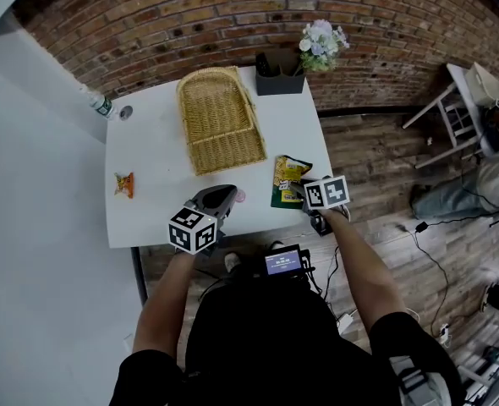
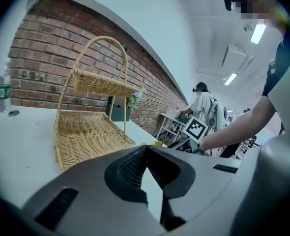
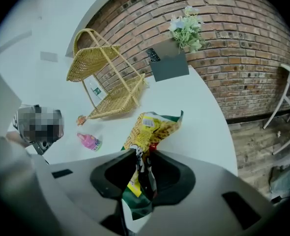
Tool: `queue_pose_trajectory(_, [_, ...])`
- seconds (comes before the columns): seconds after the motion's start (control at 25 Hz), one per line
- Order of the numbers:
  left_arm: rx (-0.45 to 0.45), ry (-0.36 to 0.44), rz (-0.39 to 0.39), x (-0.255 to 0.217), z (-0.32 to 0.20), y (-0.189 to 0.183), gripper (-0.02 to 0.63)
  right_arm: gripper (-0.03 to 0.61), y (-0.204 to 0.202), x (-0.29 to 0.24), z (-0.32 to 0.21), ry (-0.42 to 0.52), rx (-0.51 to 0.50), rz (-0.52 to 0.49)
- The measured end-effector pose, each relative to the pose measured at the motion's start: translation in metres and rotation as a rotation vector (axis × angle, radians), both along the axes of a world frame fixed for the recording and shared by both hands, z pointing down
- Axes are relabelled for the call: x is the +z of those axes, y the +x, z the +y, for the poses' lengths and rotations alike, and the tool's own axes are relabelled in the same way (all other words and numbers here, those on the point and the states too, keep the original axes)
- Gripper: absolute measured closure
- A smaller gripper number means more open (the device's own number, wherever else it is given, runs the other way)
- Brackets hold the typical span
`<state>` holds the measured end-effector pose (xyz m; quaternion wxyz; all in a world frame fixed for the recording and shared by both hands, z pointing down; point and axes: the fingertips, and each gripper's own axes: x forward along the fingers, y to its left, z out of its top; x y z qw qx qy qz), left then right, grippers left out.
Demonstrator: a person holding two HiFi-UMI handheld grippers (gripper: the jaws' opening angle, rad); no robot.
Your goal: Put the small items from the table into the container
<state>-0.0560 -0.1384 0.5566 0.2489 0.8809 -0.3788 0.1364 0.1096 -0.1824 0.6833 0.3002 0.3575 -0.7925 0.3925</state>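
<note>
A yellow and green snack bag (image 1: 288, 178) lies near the table's right front edge. My right gripper (image 1: 305, 195) is shut on its near end. In the right gripper view the crumpled bag (image 3: 152, 129) is pinched between the pads of that gripper (image 3: 141, 163). My left gripper (image 1: 224, 195) rests at the front edge, shut with nothing in it (image 2: 146, 154). A small pink item (image 1: 240, 196) lies just right of its tip. An orange packet (image 1: 124, 184) lies at the table's left. The wicker basket (image 1: 220, 121) with a tall handle stands mid-table.
The white table (image 1: 156, 155) carries a black holder (image 1: 280, 74) with flowers (image 1: 321, 42) at the back right. A water bottle (image 1: 100, 103) stands at its back left corner. A brick wall runs behind. White chairs and cables fill the floor to the right.
</note>
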Motion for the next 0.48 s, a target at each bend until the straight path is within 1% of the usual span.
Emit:
queue_pose_trajectory(0.2, [0.005,0.005,0.000,0.001,-0.001,-0.001,0.604,0.482,0.000,-0.001,0.003,0.002,0.002,0.009])
queue_pose_trajectory(0.48, [-0.006,0.000,0.014,0.004,-0.002,-0.008,0.604,0.492,0.002,-0.012,0.005,0.033,0.010,0.004])
